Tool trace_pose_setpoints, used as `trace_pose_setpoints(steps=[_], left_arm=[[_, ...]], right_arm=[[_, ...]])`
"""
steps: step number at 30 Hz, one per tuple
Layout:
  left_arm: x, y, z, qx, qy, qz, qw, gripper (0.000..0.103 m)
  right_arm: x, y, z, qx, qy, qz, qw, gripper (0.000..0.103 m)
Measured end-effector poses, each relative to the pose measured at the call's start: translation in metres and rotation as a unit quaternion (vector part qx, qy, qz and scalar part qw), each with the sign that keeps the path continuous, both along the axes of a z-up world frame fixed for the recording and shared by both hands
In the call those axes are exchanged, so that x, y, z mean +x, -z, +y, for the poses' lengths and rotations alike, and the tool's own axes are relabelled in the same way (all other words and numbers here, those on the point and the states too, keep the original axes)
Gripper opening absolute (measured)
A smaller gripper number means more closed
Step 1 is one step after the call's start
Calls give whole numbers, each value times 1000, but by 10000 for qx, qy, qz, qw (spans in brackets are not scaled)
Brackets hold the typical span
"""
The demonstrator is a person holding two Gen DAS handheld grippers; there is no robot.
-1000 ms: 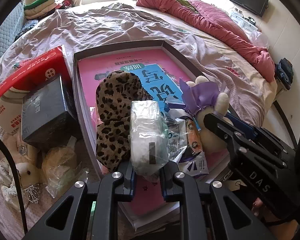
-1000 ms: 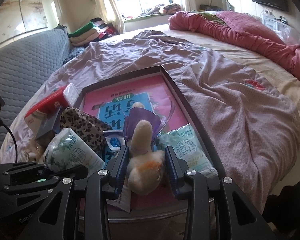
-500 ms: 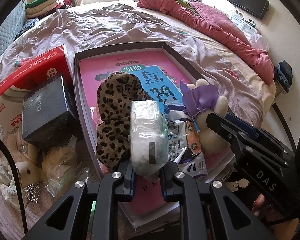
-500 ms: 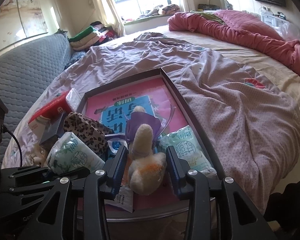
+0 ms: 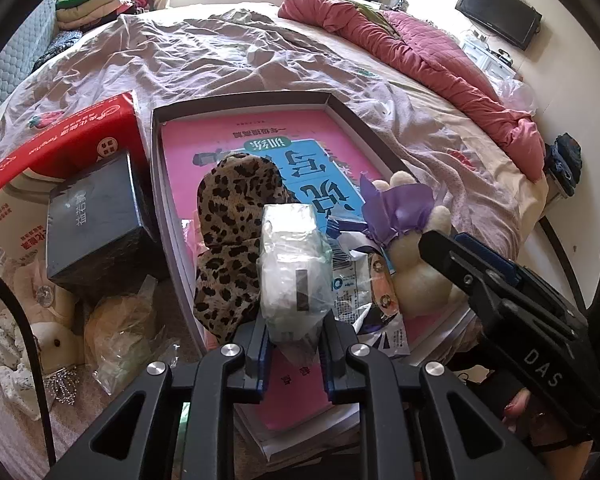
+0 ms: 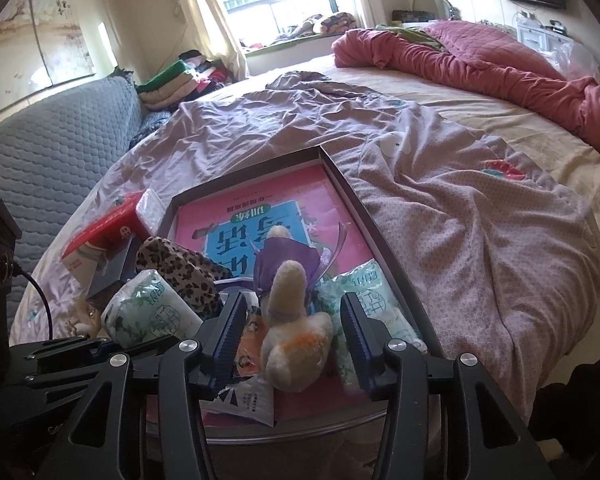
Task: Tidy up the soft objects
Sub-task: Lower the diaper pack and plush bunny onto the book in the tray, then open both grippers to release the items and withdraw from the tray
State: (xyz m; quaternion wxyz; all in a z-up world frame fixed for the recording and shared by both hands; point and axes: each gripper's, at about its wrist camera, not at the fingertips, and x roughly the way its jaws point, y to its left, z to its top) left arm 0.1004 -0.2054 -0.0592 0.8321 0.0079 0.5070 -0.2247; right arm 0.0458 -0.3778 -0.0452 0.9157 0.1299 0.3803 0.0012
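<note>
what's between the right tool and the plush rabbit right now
Nothing visible. The plush rabbit lies in the tray directly between the right tool's fingers, whose jaws have just been opening; small gaps show on both sides, so the pads no longer press it.

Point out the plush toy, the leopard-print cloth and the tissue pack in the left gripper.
plush toy [image 6: 296, 344]: right wrist view, its cream body.
leopard-print cloth [image 5: 232, 240]: left wrist view, middle of the fabric.
tissue pack [image 5: 292, 272]: left wrist view, its clear wrapper.
</note>
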Motion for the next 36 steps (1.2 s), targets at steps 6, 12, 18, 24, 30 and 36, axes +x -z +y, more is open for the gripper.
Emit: trace_pose_setpoints(steps=[6,12,18,24,30,36], left_arm=[[-2,-2,-1,59,10,-51,10000,42],[-5,-5,-2,139,38,-144,9998,45],[-8,-10,-1,204,58,-212,9995,46],[-12,-17,2,251,76,-312,9992,49],[-17,-25,6,353,0,-449,9984,54],[-22,-33,13,382,-69,-503,9980,59]], right_arm=[[0,-2,-2,61,25,-7,10000,51],[-1,-3,-3,78,34,-11,10000,53],[-1,-3,-4,97,38,19,9999,55],[-3,-6,-1,82,36,3,10000,56],[-5,-9,2,34,10,-1,10000,57],[-5,-13,6,13,-13,-9,10000,59]])
